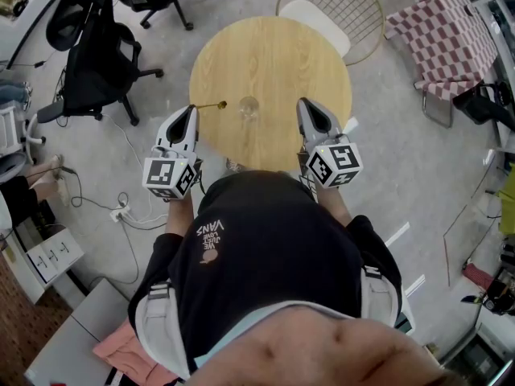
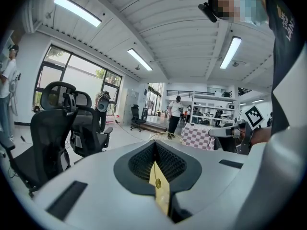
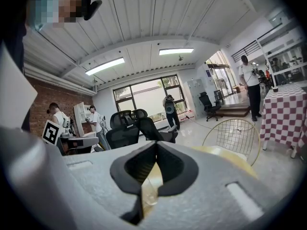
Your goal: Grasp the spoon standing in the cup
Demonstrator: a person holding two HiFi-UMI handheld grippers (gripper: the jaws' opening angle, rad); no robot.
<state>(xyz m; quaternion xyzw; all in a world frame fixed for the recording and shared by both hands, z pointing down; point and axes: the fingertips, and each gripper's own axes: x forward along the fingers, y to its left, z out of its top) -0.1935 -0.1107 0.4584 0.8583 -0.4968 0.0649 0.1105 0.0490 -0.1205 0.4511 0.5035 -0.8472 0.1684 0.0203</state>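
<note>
Left gripper [image 1: 191, 111]: jaws pinching the handle end of a thin gold metal spoon [image 1: 212, 105], which juts out level ahead of it over the round wooden table [image 1: 273, 55]. Clear glass cup [image 1: 249, 109]: upright between both grippers, just past the spoon's bowl. Right gripper [image 1: 309, 107]: jaws pressed together, holding nothing.

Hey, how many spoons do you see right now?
1. The spoon is gripped by the left tongs over the table, left of the cup. None seems hidden.
</note>
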